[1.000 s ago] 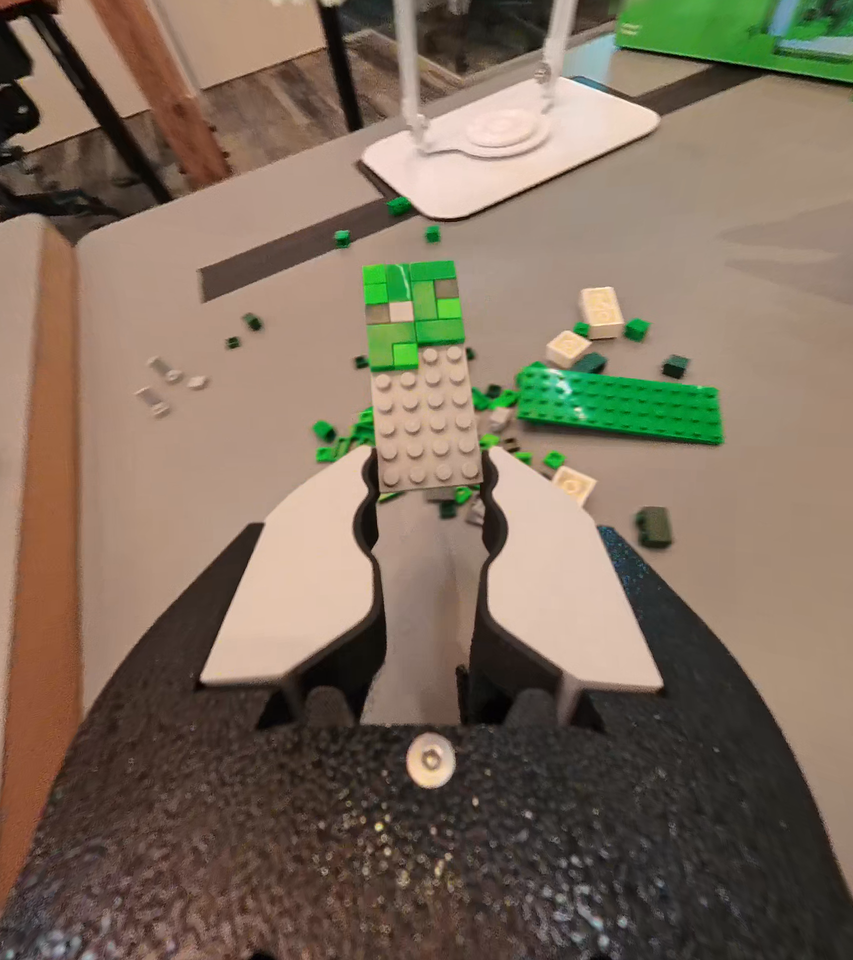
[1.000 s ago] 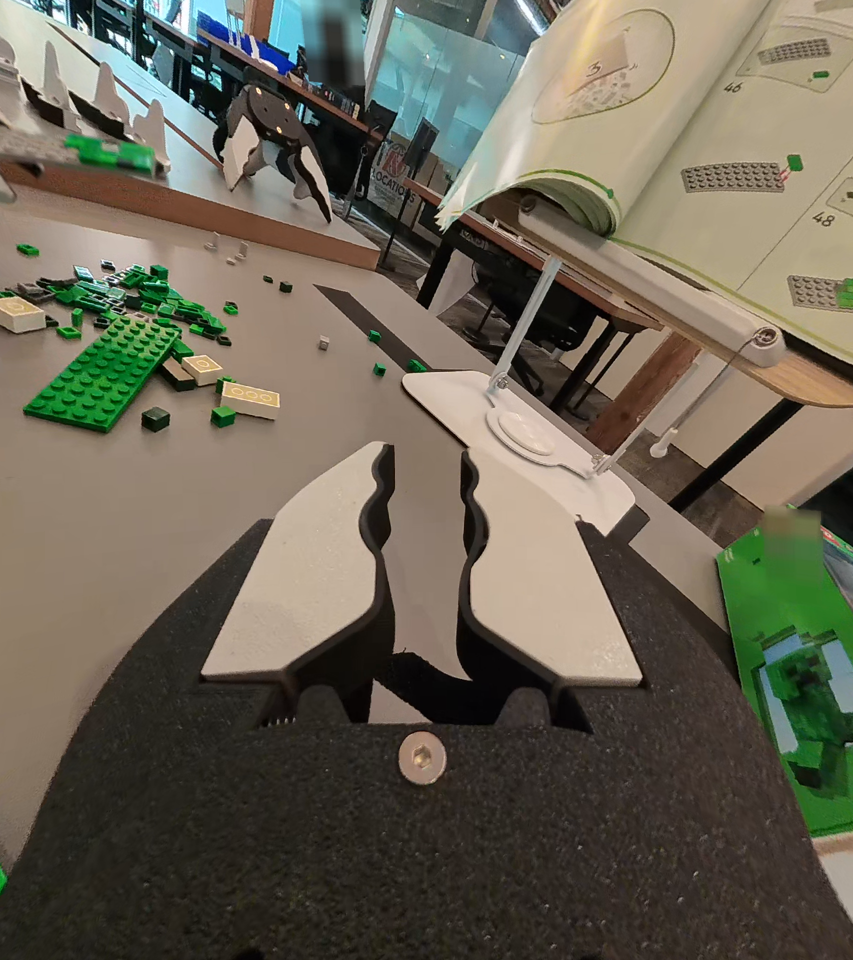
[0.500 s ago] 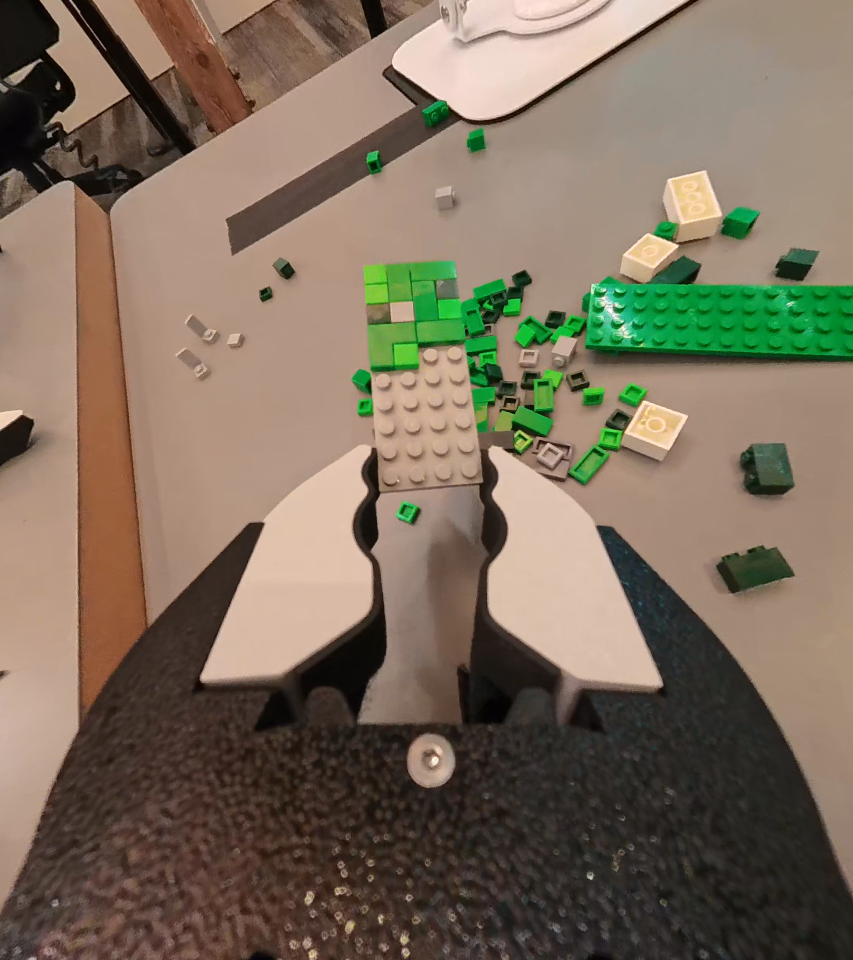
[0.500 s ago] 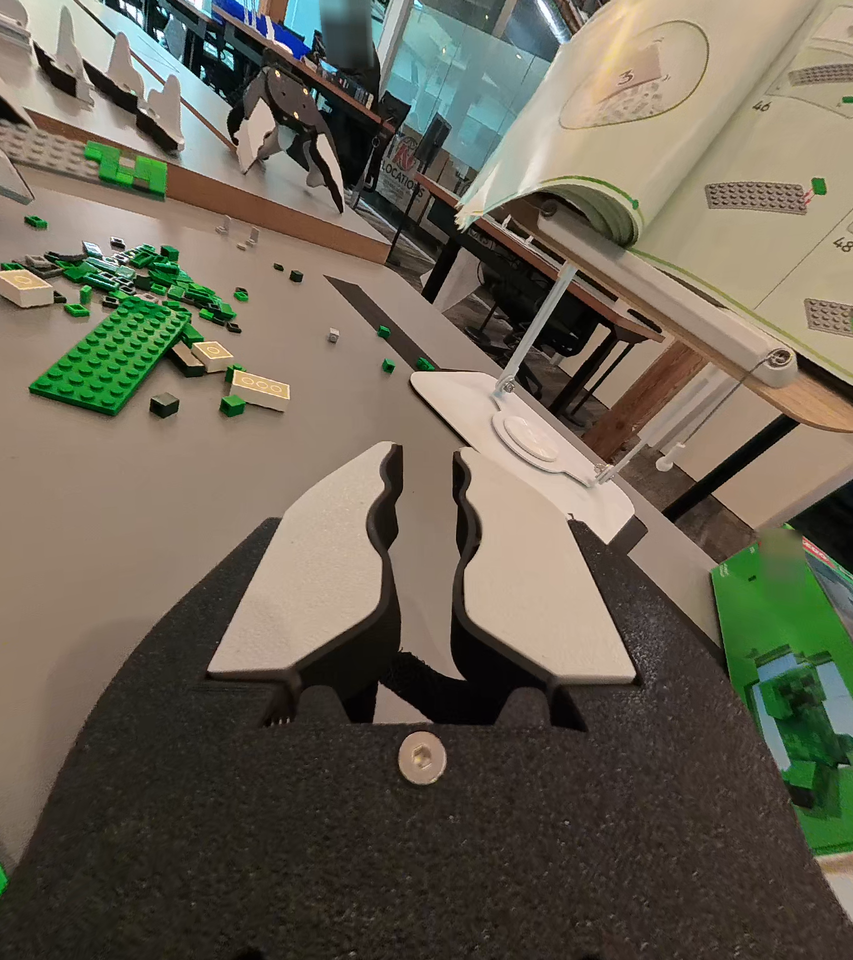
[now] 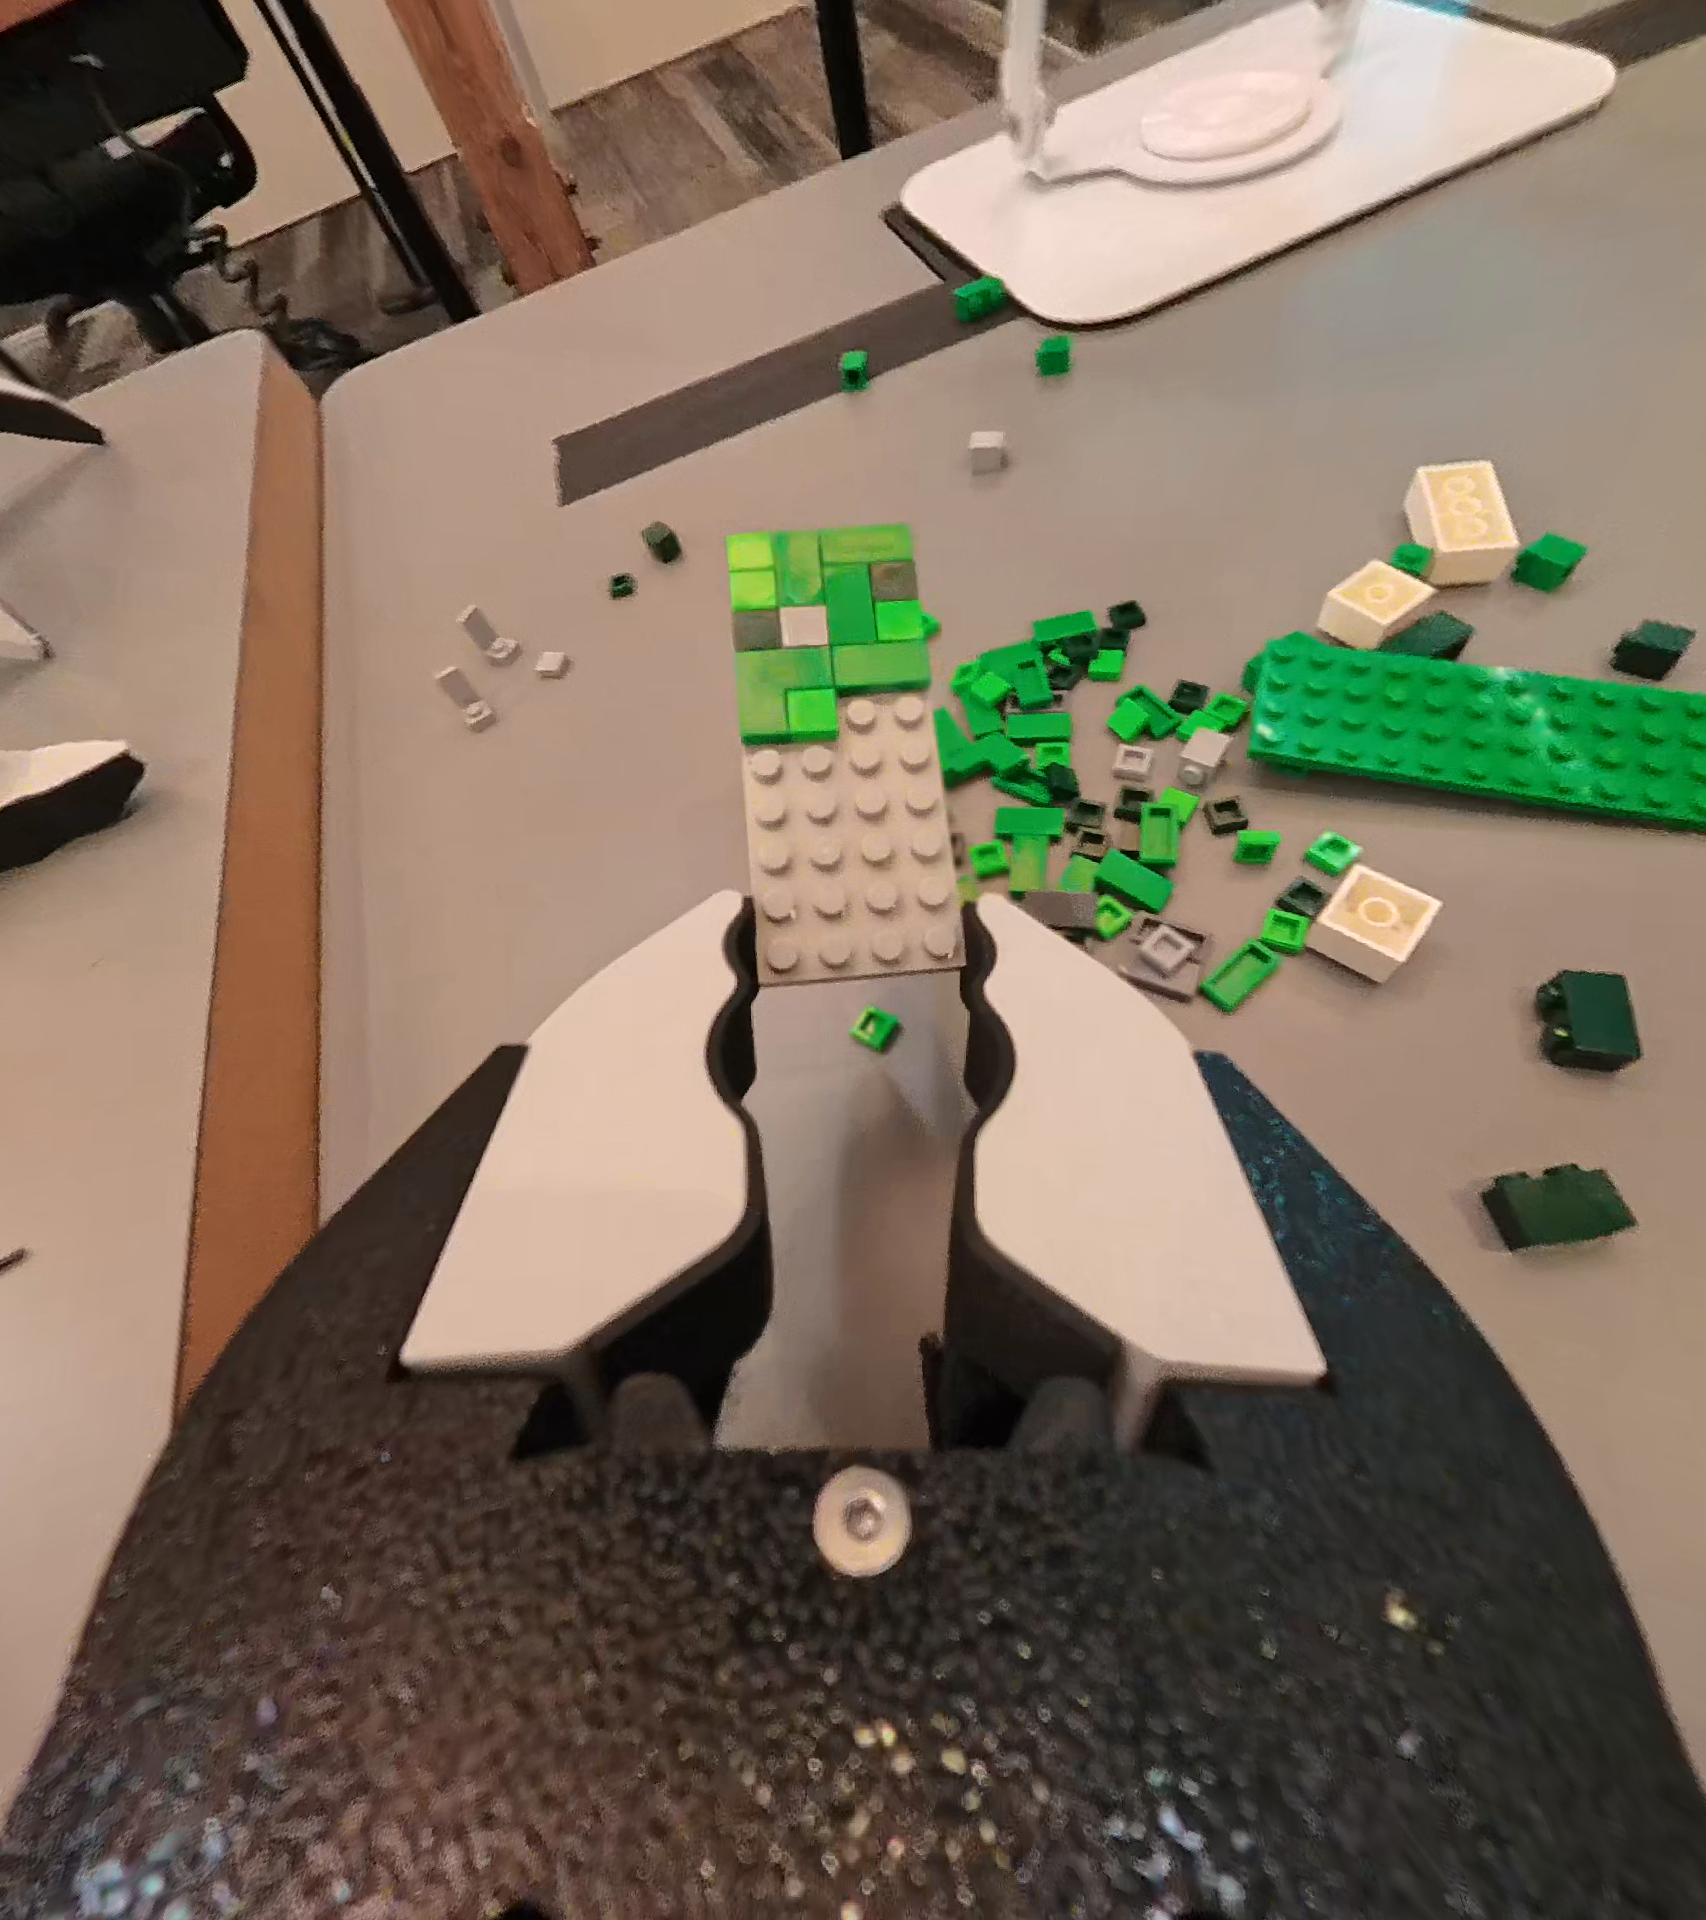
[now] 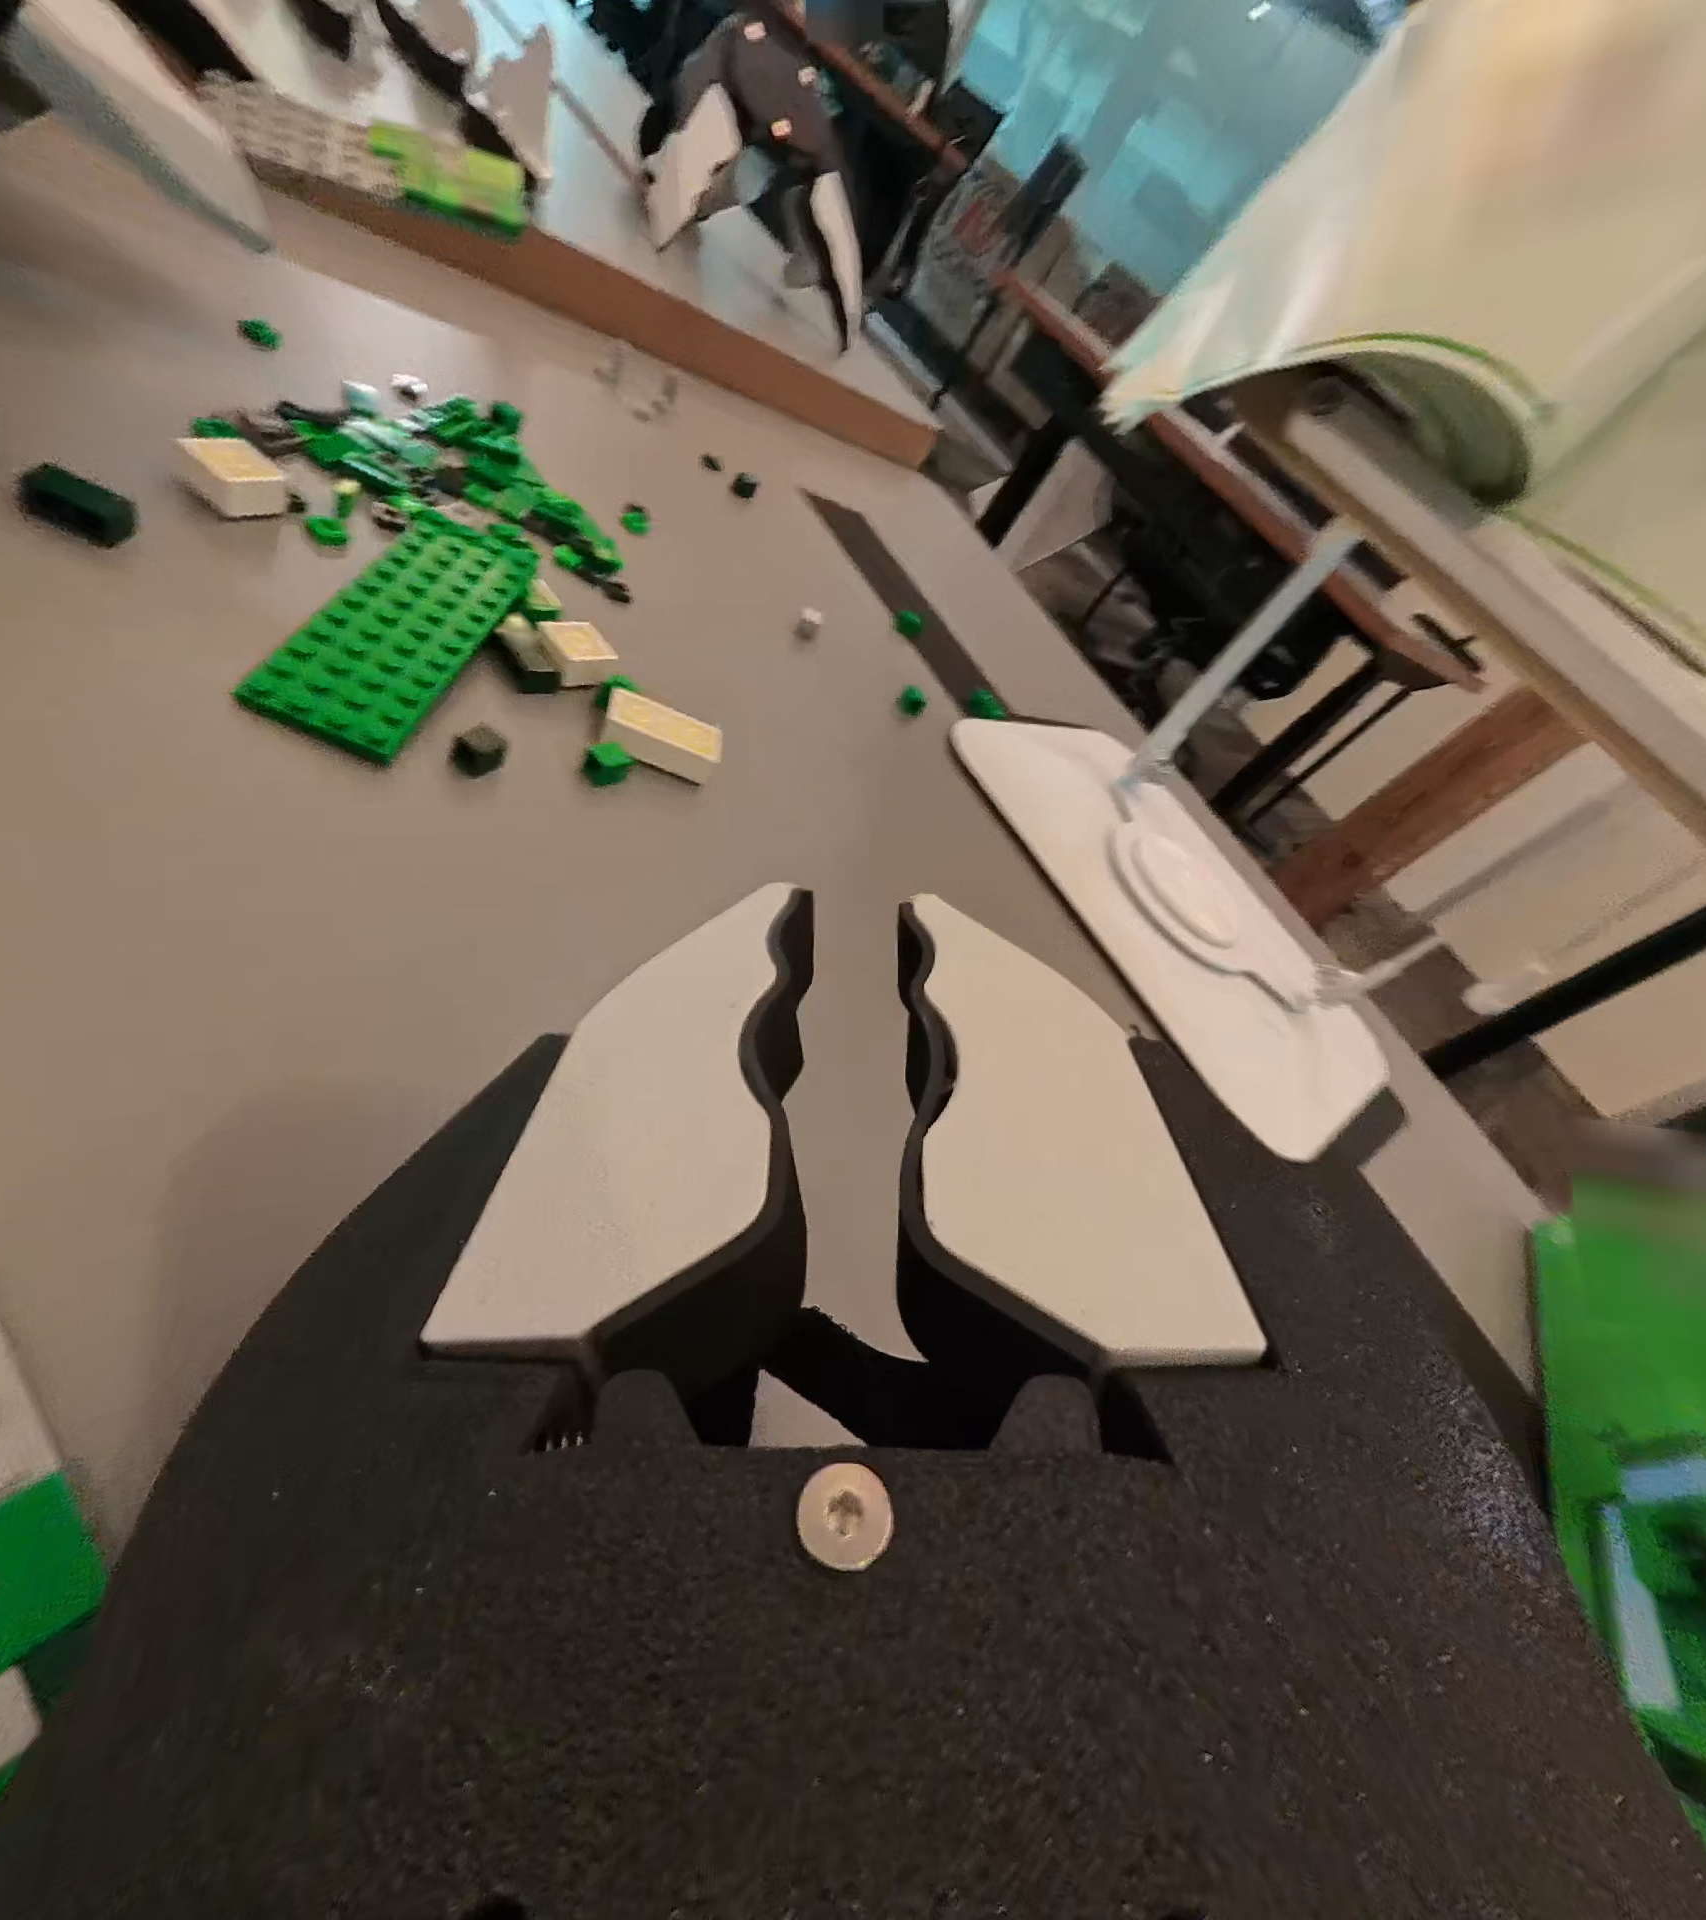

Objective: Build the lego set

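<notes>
A grey table (image 5: 1348,436) fills both views, with chairs, desk legs and wood flooring behind it. At its far edge stands a white stand base (image 5: 1244,156), which in the right wrist view carries an open instruction booklet (image 6: 1514,208); a green box (image 6: 1680,1455) lies at that view's right edge. A long green baseplate (image 5: 1514,743) lies flat on the table, with white bricks (image 5: 1374,920) around it, dark green bricks (image 5: 1587,1018) set apart, and a loose scatter of small green and grey tiles (image 5: 1088,790) between the baseplate and the left gripper. The left gripper (image 5: 859,951) clamps the near end of a grey studded plate (image 5: 854,831) between its fingertips; the plate's far end is covered with green tiles. The right gripper (image 6: 854,914) holds nothing, its jaws a narrow gap apart above bare tabletop.
</notes>
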Demonstrator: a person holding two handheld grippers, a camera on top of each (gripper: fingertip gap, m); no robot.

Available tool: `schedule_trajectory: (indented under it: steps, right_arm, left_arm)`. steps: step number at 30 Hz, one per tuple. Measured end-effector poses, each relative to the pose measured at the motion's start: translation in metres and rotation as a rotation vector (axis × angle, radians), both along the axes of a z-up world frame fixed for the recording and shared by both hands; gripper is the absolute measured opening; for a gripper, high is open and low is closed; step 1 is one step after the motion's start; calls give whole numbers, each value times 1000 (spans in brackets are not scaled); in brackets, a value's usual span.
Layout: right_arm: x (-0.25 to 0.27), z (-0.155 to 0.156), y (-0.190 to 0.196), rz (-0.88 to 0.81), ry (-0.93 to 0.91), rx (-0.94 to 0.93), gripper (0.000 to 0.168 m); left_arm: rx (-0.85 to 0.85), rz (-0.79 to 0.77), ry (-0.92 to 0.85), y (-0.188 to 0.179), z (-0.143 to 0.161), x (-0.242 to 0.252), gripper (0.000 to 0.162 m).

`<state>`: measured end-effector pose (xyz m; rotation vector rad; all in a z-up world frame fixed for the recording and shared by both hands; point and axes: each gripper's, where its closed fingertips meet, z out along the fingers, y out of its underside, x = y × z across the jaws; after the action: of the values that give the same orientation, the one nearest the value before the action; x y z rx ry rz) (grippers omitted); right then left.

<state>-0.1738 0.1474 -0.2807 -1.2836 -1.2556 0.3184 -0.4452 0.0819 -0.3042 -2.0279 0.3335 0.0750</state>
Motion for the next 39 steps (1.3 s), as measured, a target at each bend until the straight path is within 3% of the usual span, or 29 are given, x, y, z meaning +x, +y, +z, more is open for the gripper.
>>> schedule_trajectory:
  steps: [7, 11, 15, 19, 21, 27, 33, 39]
  right_arm:
    - [-77, 1, -28, 305, -140, -211, 15]
    - [-133, 7, -24, 449, -291, -269, 16]
    - [-182, -6, -8, 517, -467, -361, 8]
    - [-219, -26, 7, 416, -581, -663, 3]
    - [-234, -29, 1, 449, -624, -806, 7]
    - [-241, -46, 10, 610, -905, -432, 9]
    - [-226, -51, -27, 876, -1074, -342, 8]
    - [-238, -55, -35, 874, -1067, -268, 8]
  left_arm:
    - [34, 90, -57, 0, -2, -24, 37]
    - [45, 109, -34, -1, 2, -29, 37]
    - [63, 133, -23, -2, 6, -34, 37]
    - [83, 153, -32, -3, 9, -39, 37]
    - [90, 158, -40, -3, 10, -40, 37]
    - [89, 156, -41, -3, 10, -40, 37]
    - [107, 152, -18, -2, 13, -37, 37]
    - [96, 149, 1, -1, 12, -36, 37]
